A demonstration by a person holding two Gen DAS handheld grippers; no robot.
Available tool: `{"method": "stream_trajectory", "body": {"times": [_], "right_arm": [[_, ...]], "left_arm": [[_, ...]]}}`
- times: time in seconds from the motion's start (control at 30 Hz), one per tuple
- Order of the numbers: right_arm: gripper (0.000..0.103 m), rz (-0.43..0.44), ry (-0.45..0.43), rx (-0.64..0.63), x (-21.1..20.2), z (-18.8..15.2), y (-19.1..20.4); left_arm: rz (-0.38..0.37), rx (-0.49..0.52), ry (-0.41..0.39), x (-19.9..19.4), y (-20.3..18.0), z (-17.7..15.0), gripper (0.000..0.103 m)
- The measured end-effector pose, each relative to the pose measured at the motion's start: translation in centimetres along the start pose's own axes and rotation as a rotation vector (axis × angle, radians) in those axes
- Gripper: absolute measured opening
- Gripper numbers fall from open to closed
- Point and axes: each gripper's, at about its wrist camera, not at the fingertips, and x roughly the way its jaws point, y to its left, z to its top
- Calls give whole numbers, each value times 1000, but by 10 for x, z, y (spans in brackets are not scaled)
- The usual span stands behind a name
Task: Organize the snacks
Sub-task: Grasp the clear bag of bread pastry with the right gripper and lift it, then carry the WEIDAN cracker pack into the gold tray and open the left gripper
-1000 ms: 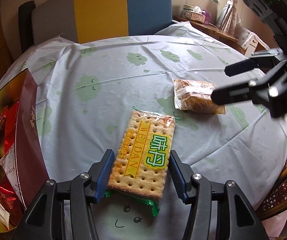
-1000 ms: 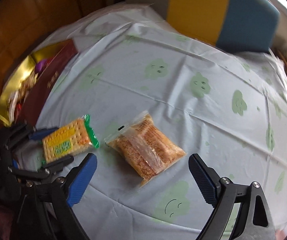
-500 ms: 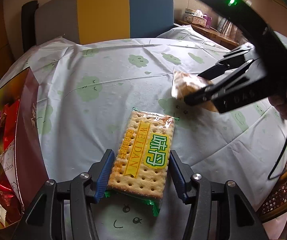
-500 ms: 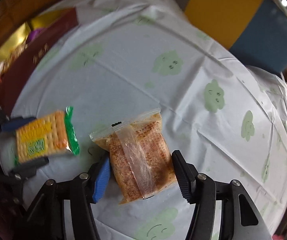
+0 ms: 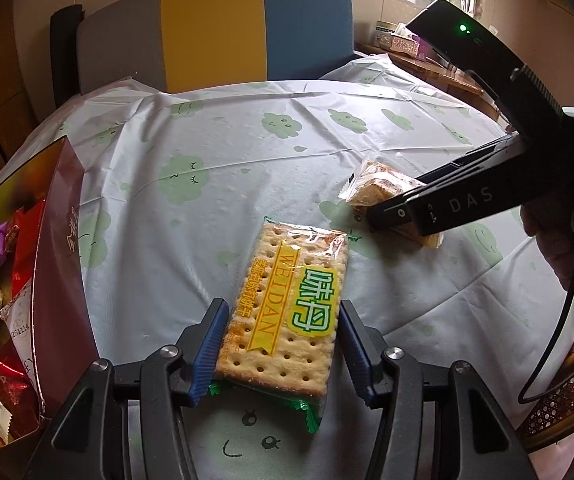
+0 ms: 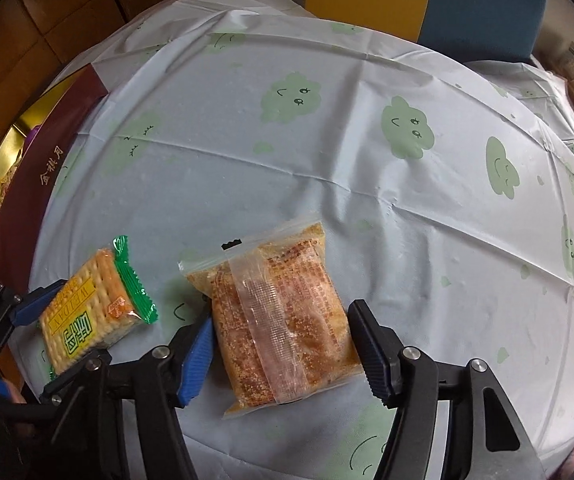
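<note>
A cracker pack [image 5: 287, 292] with a yellow label and green ends lies on the cloud-print tablecloth [image 5: 227, 168]. My left gripper [image 5: 281, 344] is shut on its near end, one blue pad on each long side. To its right lies a clear bag of crumbly brown snack [image 6: 283, 312], also seen as the bag [image 5: 379, 186] in the left wrist view. My right gripper [image 6: 283, 352] straddles the bag from above, and both pads touch its sides while the jaws are opening slightly. The cracker pack [image 6: 87, 312] and the left gripper [image 6: 61, 334] show at the lower left of the right wrist view.
An open maroon box [image 5: 59, 280] with a gold lining, holding several wrapped snacks, stands at the table's left edge. A grey, yellow and blue chair [image 5: 215, 28] is behind the table. A wicker seat [image 5: 567, 400] is at the right. A hand [image 5: 567, 248] holds the right gripper.
The right gripper has come down over the clear bag, rolled to line up with it, and its wide jaws have narrowed onto the bag's sides. The left gripper and cracker pack have stayed put.
</note>
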Motion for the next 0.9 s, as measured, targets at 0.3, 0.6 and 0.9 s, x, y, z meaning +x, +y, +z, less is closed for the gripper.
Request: {"method": "stream_trajectory", "body": {"times": [0.3, 0.6, 0.9], "right_arm": [[66, -22, -10, -26, 1, -4, 17], [65, -46, -18, -50, 9, -7, 30], [65, -68, -37, -76, 5, -12, 38]], "left_arm": [[32, -10, 17, 0, -3, 3, 53], [26, -14, -44, -27, -4, 9, 51], [45, -56, -77, -53, 7, 15, 51]]}}
